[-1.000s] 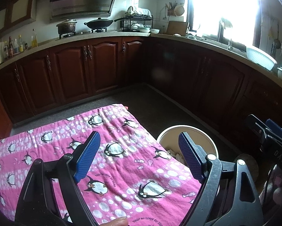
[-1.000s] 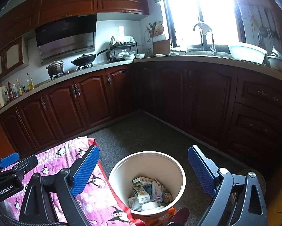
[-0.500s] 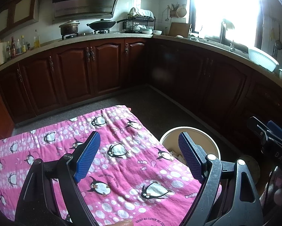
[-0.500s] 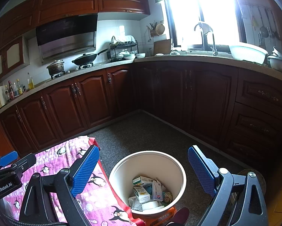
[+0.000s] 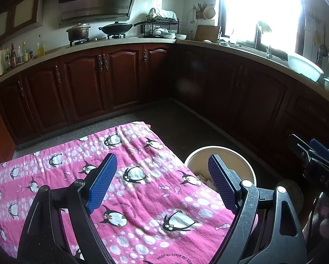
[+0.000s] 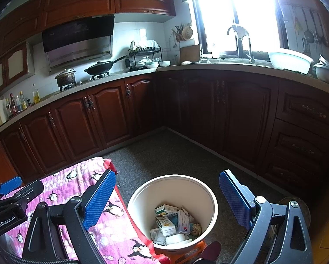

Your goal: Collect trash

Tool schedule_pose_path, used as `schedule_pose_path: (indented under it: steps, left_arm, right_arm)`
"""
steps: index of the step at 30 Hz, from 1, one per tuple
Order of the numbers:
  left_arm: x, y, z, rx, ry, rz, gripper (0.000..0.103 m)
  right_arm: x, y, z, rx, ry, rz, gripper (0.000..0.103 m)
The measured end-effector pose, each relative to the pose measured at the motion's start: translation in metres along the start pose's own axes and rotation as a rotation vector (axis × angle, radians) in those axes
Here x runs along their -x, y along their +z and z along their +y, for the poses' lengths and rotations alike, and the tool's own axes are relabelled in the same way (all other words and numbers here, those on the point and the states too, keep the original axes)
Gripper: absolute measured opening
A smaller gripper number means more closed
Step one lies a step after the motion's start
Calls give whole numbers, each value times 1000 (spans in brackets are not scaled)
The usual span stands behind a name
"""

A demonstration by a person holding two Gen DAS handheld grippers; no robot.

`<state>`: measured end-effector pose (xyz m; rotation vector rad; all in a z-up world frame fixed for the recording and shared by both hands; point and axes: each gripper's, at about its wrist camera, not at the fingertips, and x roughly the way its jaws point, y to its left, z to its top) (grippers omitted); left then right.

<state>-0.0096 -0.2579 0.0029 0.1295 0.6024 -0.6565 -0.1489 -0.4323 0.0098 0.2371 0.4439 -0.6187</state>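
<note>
A cream trash bin (image 6: 142,189) stands on the floor beside a table covered with a pink penguin cloth (image 5: 142,189). Several small cartons and crumpled papers (image 6: 175,222) lie inside the bin. My right gripper (image 6: 167,195) hovers above the bin, jaws wide open and empty. My left gripper (image 5: 162,178) hangs over the cloth's right part, also open with nothing between its blue pads; the bin's rim (image 5: 241,154) shows just behind its right finger. No loose trash shows on the cloth. Each gripper appears at the edge of the other's view.
Dark wooden cabinets (image 6: 111,114) line the far walls under a countertop with pots, bottles and a dish rack. A sink and pale basin (image 6: 289,58) sit below the bright window. Grey floor (image 6: 168,151) stretches between table and cabinets. An orange stool (image 6: 186,250) sits under the bin.
</note>
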Motion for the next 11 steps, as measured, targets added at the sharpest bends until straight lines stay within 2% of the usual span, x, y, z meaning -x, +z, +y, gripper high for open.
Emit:
schedule_pose_path:
  steps: [11]
  left_arm:
    - [-3,-5,1,3,1,4,85]
  right_arm:
    - [-1,-2,1,4,3,7,94]
